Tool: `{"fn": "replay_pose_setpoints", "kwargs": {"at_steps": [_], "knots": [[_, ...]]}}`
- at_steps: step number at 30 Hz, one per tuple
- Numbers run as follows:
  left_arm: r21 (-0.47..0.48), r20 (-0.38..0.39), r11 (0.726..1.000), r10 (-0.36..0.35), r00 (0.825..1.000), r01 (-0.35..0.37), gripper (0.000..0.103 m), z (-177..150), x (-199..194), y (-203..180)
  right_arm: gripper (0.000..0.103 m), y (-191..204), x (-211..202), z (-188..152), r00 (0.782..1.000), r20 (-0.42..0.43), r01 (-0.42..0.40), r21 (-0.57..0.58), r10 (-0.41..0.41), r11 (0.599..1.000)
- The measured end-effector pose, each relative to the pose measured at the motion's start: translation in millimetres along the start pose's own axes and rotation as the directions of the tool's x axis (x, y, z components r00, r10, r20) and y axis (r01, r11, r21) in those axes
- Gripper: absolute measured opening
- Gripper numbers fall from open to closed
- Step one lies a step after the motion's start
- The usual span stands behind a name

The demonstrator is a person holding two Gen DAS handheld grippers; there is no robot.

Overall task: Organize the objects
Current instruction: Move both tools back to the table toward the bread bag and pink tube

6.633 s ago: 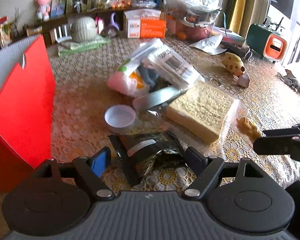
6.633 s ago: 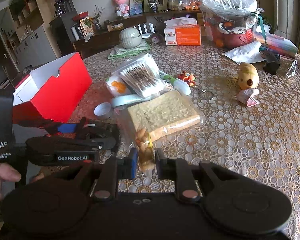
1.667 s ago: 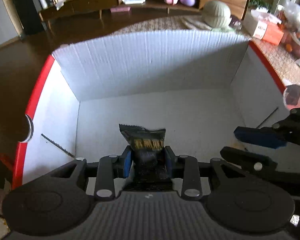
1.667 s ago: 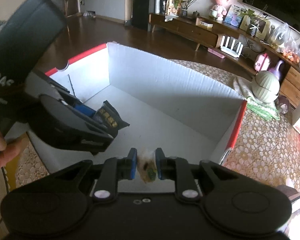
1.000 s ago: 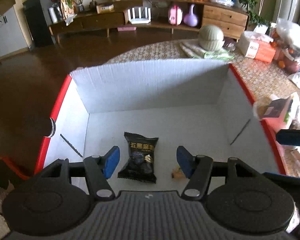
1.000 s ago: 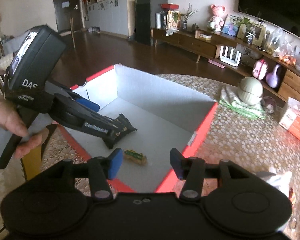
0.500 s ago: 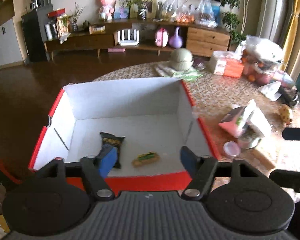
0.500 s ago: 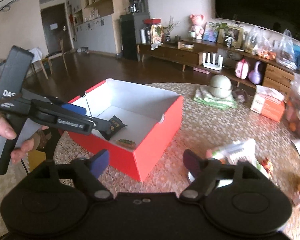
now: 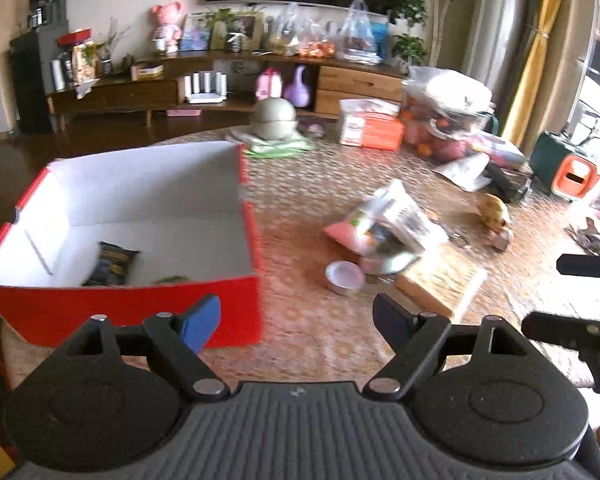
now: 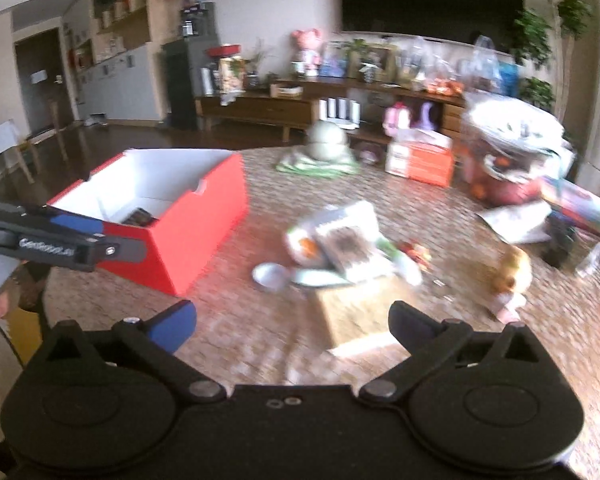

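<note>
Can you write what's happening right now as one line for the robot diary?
left gripper: open, empty | right gripper: open, empty | red box: holds black snack packet | pile: on table

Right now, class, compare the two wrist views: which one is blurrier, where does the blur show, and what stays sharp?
Right wrist view: blurrier, smearing the tablecloth and the packet pile, while the right gripper stays sharp. Left wrist view: milder blur on the same pile; the red box and left gripper read clearly. Both bend straight lines, fisheye style.
</note>
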State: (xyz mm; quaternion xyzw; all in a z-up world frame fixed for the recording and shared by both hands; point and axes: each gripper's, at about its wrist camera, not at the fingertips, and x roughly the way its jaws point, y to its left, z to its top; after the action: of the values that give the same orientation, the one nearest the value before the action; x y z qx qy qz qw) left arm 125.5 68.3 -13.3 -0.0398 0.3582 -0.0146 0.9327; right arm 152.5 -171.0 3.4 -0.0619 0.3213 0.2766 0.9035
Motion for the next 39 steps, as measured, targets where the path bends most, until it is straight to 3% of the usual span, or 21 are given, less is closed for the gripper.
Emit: {"fn": "replay_pose_setpoints", "kwargs": {"at_steps": [3, 5, 13, 17, 20, 25, 32, 39], "knots": [[0.004, -0.011, 0.999, -0.038, 0.999, 0.038, 0.092, -6, 6, -16, 0.103, -20, -7, -10, 0.999, 0.009, 0.038, 0.031, -0.038, 0.999], [0.010, -0.014, 0.998, -0.055, 0.998, 0.055, 0.103, -10, 12, -27, 0.103, -34, -11, -16, 0.997, 0.018, 0.070, 0.054, -0.071, 0.996], [0.100, -0.002, 0.991, -0.084, 0.996, 0.083, 0.103, -16, 35, -75, 0.103, -88, -18, -30, 0.972, 0.052, 0.218, 0.174, -0.230, 0.960], [0.147, -0.022, 0.983, -0.109, 0.994, 0.111, 0.103, -18, 51, -98, 0.103, -122, -14, -37, 0.958, 0.034, 0.268, 0.261, -0.286, 0.927], [0.180, -0.042, 0.975, -0.122, 0.992, 0.127, 0.103, -18, 63, -111, 0.103, -140, -6, -41, 0.949, -0.001, 0.305, 0.262, -0.315, 0.916], [0.225, -0.051, 0.963, -0.143, 0.988, 0.151, 0.103, -15, 87, -128, 0.103, -156, 8, -41, 0.944, -0.045, 0.328, 0.203, -0.326, 0.923], [0.252, -0.072, 0.950, -0.173, 0.982, 0.185, 0.103, -8, 121, -140, 0.102, -168, 29, -35, 0.960, -0.071, 0.278, 0.172, -0.270, 0.945], [0.290, -0.129, 0.938, -0.156, 0.979, 0.188, 0.103, -11, 152, -144, 0.102, -176, 46, -32, 0.970, -0.085, 0.240, 0.176, -0.228, 0.955]]}}
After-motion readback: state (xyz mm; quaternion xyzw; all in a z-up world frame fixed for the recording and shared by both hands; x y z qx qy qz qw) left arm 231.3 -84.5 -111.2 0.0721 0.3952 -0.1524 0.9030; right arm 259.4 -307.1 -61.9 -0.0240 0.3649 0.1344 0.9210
